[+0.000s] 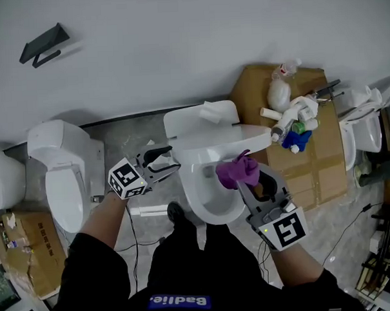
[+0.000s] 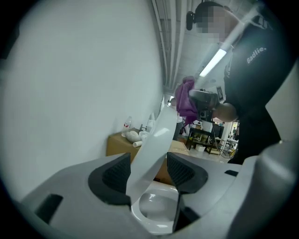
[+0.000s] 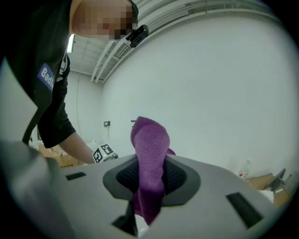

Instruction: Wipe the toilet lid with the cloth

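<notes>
Closest to us, the right gripper (image 1: 255,182) has its jaws squeezed shut on the purple cloth (image 1: 237,171). The cloth sticks up out of the jaws in a soft lump, and a bit hangs down below them. Our left gripper (image 1: 169,163) is out at the left side of the toilet. Its jaws sit on both sides of the thin edge of the toilet lid (image 1: 233,142), and we think they are pinching it to hold it up. The lid is white and only part way up, tipped over the toilet bowl (image 1: 213,209). The cloth is just in front of the lid and above the bowl, very near the lid. We cannot tell if it touches the lid yet. In the right gripper view the cloth has only bare wall behind it. So we think the getting-ready part is done: the cloth is picked up and the lid is held. The rubbing itself seems to be all left to do, because we see no sign that any part is wiped. Farther back is the tank (image 1: 200,116), then a cardboard box (image 1: 328,165) with bottles (image 1: 295,115) on it, and the white wall (image 1: 177,43).
</notes>
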Demonstrator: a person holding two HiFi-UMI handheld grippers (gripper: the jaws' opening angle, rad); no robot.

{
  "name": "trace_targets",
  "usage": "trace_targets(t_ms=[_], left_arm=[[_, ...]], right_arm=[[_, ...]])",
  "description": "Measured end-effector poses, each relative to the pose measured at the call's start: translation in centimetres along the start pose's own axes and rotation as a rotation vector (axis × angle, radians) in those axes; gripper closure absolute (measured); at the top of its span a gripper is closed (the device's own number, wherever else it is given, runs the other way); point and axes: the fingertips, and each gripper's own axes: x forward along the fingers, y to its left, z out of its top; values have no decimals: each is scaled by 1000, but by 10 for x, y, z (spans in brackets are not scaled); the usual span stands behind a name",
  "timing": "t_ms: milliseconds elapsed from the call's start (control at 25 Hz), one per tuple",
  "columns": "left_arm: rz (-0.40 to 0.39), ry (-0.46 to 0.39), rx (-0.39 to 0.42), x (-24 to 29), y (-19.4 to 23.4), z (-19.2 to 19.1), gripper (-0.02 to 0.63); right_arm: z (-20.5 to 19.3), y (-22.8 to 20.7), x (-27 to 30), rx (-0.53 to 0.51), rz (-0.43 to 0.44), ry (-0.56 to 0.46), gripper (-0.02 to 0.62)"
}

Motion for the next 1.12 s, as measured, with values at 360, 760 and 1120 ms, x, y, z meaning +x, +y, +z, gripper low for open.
trace_targets(t_ms=[360, 760, 1120], left_arm=[[77, -169, -109, -15, -18, 50, 455], [30, -4, -48, 41, -24, 32, 574], [45, 56, -166, 49, -77, -43, 580]], right_arm=[[21, -43, 4, -39, -78, -22, 500], [2, -69, 21, -38, -97, 1, 500], [-31, -61, 11, -7, -37, 27, 500]])
